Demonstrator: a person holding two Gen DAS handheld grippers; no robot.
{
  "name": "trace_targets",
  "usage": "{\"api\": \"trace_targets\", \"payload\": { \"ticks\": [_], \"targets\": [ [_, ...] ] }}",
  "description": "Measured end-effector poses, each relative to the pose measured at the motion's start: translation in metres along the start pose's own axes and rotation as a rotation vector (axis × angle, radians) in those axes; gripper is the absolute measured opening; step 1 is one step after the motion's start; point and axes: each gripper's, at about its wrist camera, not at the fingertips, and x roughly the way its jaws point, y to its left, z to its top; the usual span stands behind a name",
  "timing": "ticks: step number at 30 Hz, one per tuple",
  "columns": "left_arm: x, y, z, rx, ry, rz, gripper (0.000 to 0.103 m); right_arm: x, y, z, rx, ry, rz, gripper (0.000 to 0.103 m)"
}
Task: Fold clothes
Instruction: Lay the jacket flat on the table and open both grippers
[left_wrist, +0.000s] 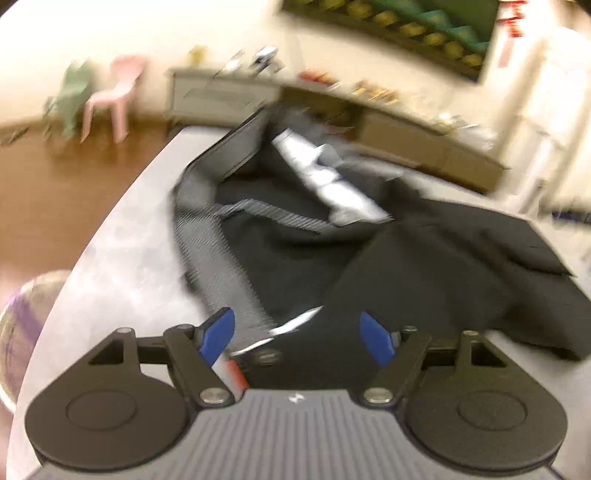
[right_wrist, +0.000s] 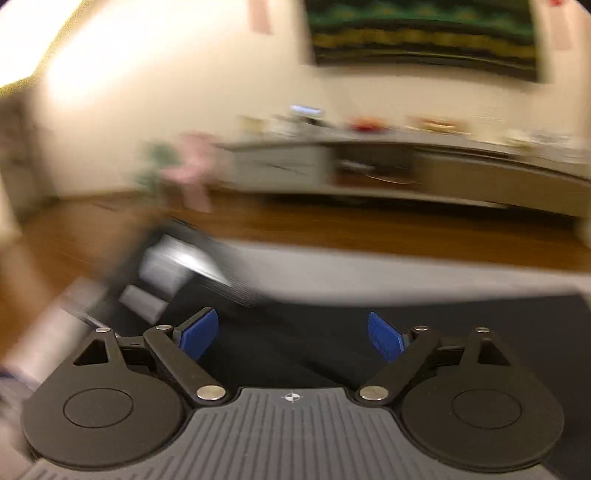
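Black garment (left_wrist: 424, 266) with a grey ribbed lining and band (left_wrist: 207, 236), lying rumpled on the pale grey marbled tabletop (left_wrist: 122, 266); it covers the near and middle part of the table in the left wrist view. Silver-white reflective strip (left_wrist: 325, 177) runs diagonally across the far part of the heap. Small white tag or streak on the cloth just ahead of the left gripper (left_wrist: 297, 334); too blurred to identify.

Left gripper: blue-padded fingers spread wide, nothing between them, hovering over the near edge of the black cloth.

Right gripper (right_wrist: 291, 336): blue pads likewise splayed apart, empty, above black fabric (right_wrist: 295, 354) that fills the near field. To its left, a blurred grey-and-white part of the garment (right_wrist: 177, 266); detail unreadable.

Background, both views motion-blurred: brown wooden floor (left_wrist: 74, 177), pink plastic chair (left_wrist: 114, 92) at far left, long low grey and wood sideboard (right_wrist: 369, 170) against the cream wall, dark green and yellow wall hanging (right_wrist: 421, 33) above it. Objects on the sideboard cannot be made out.
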Motion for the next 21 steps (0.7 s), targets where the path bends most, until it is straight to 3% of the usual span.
{"api": "trace_targets", "payload": {
  "ticks": [3,6,9,13,17,21],
  "targets": [
    [-0.007,-0.037,-0.005,0.123,-0.021,-0.105,0.08,-0.04,-0.1,-0.054,0.062,0.08,-0.233,0.089],
    [0.017,-0.052,-0.011,0.164,0.043,-0.056,0.079,-0.067,-0.176,-0.102,0.162,0.132,-0.354,0.089],
    [0.04,-0.066,-0.017,0.205,0.107,-0.007,0.071,-0.076,-0.218,-0.136,0.213,0.132,-0.361,0.089],
    [0.062,-0.075,-0.021,0.223,0.174,0.052,0.074,-0.059,-0.226,-0.151,0.188,0.126,-0.299,0.089],
    [0.055,-0.058,-0.018,0.168,0.224,0.141,0.081,-0.063,-0.234,-0.138,0.076,0.183,-0.264,0.089],
    [0.038,-0.026,-0.018,0.096,0.259,0.25,0.081,-0.066,-0.266,-0.131,0.074,0.225,-0.312,0.088]
  ]
}}
